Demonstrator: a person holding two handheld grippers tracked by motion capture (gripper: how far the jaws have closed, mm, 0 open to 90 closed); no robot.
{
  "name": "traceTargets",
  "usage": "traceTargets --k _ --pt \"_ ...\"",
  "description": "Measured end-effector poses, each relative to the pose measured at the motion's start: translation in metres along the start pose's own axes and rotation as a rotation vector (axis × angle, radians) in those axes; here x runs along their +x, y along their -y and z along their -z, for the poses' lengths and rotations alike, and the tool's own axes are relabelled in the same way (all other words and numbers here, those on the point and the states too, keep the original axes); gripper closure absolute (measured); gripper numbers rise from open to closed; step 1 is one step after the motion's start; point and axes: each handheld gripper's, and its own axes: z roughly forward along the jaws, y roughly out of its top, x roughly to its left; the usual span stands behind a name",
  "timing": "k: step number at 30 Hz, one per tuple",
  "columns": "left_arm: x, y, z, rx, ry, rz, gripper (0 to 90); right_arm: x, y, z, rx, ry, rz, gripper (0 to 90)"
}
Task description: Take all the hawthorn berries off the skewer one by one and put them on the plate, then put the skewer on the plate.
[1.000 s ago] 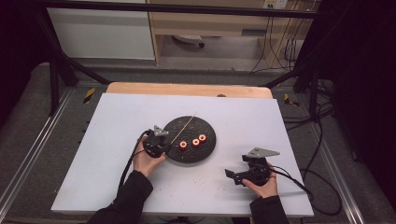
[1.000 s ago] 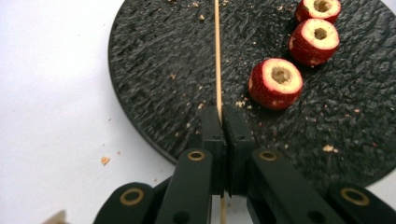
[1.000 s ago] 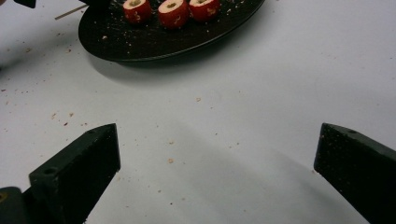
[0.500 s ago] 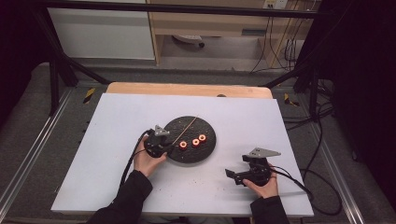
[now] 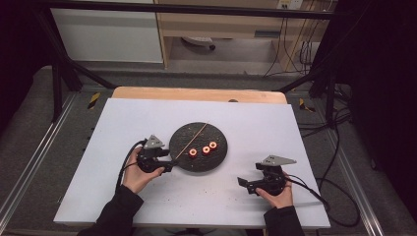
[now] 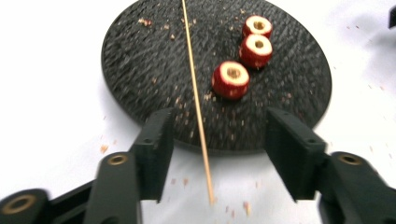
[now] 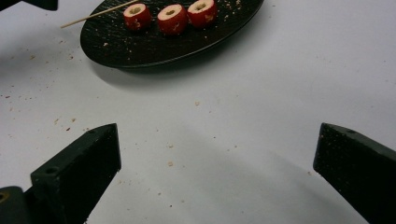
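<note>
My left gripper [image 6: 212,140] has just been opening: its jaws now stand apart with the skewer [image 6: 196,93] lying loose between them, touched by neither pad. A second ago the same gripper sat up against the plate's near-left edge; now it has drawn back a little from the black plate [image 5: 183,135], and the stick rests across the plate, its near end poking off the rim onto the white table [image 5: 147,113]. I read that as the skewer set down and released, so the laying-down step looks finished and the stick is free for whatever comes next.

My right gripper [image 7: 217,154] has kept its place, well to the right of the plate and nearer me, jaws spread wide over bare table with nothing in them.

The left gripper view gives me what the high view cannot: crumbs scattered on the plate, and the hollow cores of the three red fruit pieces [image 6: 231,79] sitting right of the skewer. The right gripper view shows them in a row along the plate's far side. The high view alone shows both my hands and how far each stands from the plate.
</note>
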Motion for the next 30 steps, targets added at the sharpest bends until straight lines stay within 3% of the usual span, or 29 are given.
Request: traceTargets --k 8,14,30 --pt "0.013 0.026 0.024 -0.024 0.015 -0.003 25.2 0.000 0.000 -0.001 0.000 0.001 0.001 1.4" --pt "0.018 0.045 0.036 -0.034 0.001 -0.025 16.9 0.000 0.000 -0.001 0.002 0.005 0.003 1.3" --pt "0.026 0.087 0.048 -0.040 -0.003 -0.061 8.0 -0.002 0.003 0.002 0.010 0.012 0.013 0.5"
